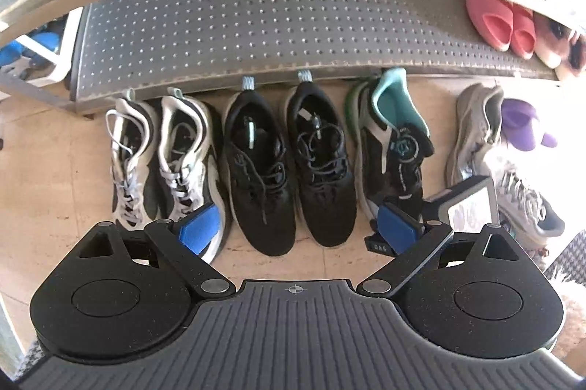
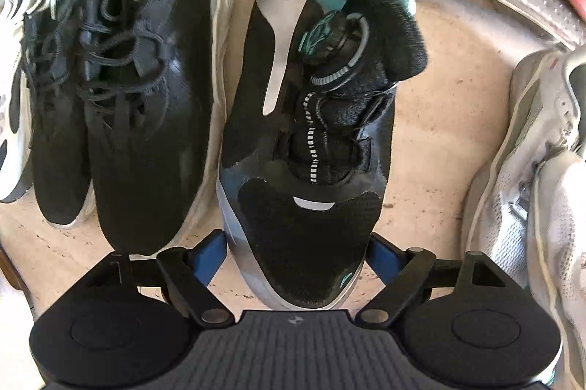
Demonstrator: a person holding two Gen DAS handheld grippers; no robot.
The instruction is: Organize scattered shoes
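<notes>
Right gripper (image 2: 295, 249) straddles the toe of the teal-lined sneaker (image 2: 311, 133), pads on either side of the toe cap; contact on both pads looks likely but can't be confirmed, so whether it grips or just brackets is unclear. Left gripper (image 1: 298, 225) hangs wide with nothing between the pads, above the black pair (image 1: 289, 163). The sneaker sits on the floor (image 2: 439, 152) in the row before the rack shelf (image 1: 256, 31), just right of the black pair, heel toward the rack, toe toward the camera; long axis runs roughly perpendicular to the shelf edge, parallel to its neighbours. The white-and-black pair (image 1: 161, 152) sits at row's left, same heading. No mate beside the teal one; the grey sneaker (image 1: 476, 133) further right lies skewed with another across it. Risks: a toe-only hold is far from the shoe's middle, so the heel could sag or swing on a lift and knock the black pair; the rounded toe could slip from the pads; pushing could jam the raised heel collar against the shelf edge.
</notes>
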